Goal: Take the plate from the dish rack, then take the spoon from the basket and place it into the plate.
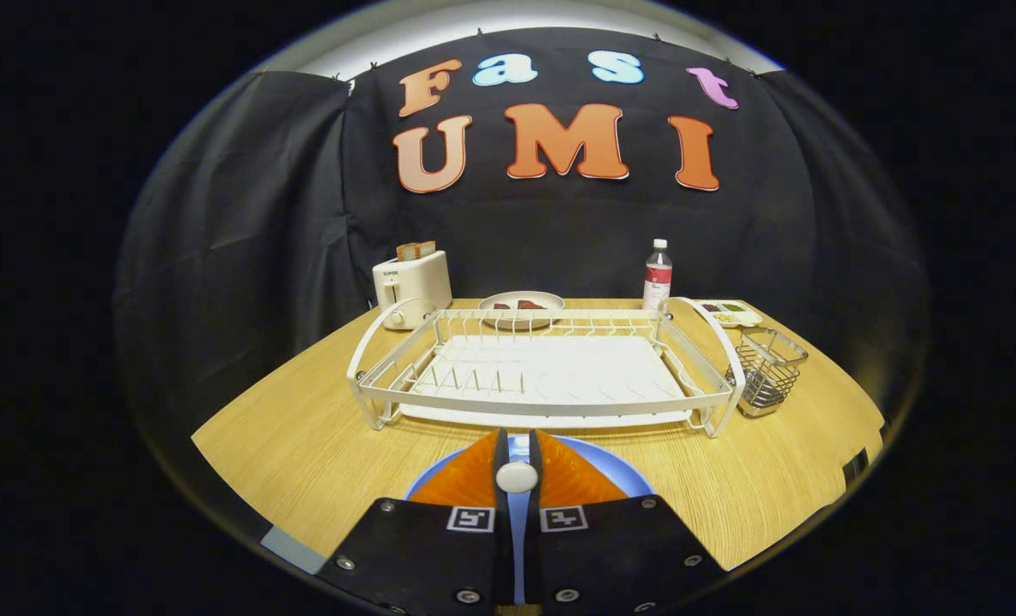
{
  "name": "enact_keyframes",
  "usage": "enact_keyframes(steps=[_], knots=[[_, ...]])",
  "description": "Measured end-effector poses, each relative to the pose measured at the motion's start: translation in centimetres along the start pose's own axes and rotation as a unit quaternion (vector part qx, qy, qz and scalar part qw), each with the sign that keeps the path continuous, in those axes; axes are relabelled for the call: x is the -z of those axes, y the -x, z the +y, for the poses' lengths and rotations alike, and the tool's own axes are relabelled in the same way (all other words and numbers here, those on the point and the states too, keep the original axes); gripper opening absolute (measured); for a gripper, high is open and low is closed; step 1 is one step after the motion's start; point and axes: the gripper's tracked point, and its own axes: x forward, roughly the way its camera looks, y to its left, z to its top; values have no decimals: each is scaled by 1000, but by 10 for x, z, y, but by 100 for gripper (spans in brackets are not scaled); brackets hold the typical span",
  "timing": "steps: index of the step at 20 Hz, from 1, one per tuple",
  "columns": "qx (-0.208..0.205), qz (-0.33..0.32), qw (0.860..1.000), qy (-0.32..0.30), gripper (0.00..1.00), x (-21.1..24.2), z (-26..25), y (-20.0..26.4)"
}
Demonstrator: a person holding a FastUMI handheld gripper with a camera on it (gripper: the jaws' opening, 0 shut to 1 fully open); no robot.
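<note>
— Between the fingers point(516, 462), what's there?
— A white spoon point(516, 476), its rounded end pinched from both sides, right over the blue plate point(619, 475) on the table point(303, 445).
— And the dish rack point(542, 372)?
— Just beyond the plate, with the wire basket point(769, 368) at its right end.
— Behind it?
— A toaster point(410, 287), a plate with food point(521, 304), a bottle point(658, 275) and a small tray point(730, 313).
</note>
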Motion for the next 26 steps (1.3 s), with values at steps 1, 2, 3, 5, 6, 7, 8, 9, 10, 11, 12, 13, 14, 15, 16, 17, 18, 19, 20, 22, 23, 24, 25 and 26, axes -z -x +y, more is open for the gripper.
enact_keyframes(steps=[1, 2, 3, 5, 6, 7, 8, 9, 10, 11, 12, 13, 14, 15, 16, 17, 18, 19, 20, 22, 23, 24, 25, 26], knots=[[0, 2, 1000, -1, 5, 1, 0, 1], [0, 5, 1000, -4, 8, 2, 0, 0], [2, 11, 1000, -9, 10, 4, -2, 1], [8, 20, 1000, -17, 18, 5, -6, 2], [13, 19, 999, -23, 31, 3, -9, 6], [13, 20, 999, -26, 44, 1, -10, 8], [14, 21, 999, -27, 57, 0, -12, 9], [18, 21, 999, -26, 61, -3, -17, 11], [21, 18, 999, -24, 74, -6, -22, 13], [26, 15, 999, -22, 79, -12, -27, 15], [30, 11, 999, -21, 89, -18, -33, 17], [33, 6, 999, -22, 93, -25, -38, 19], [37, 0, 999, -25, 98, -33, -45, 21], [43, -6, 999, -28, 98, -42, -52, 22], [49, -13, 998, -28, 98, -51, -59, 26], [55, -20, 998, -26, 98, -60, -68, 29], [62, -28, 997, -24, 97, -70, -76, 31], [68, -35, 997, -23, 97, -80, -85, 35], [72, -42, 996, -23, 98, -90, -92, 40], [83, -55, 995, -19, 98, -108, -110, 49], [89, -62, 994, -13, 98, -117, -119, 54], [96, -68, 993, -7, 97, -125, -127, 59], [102, -72, 992, -2, 97, -131, -136, 65], [107, -76, 991, -1, 97, -137, -145, 70]])
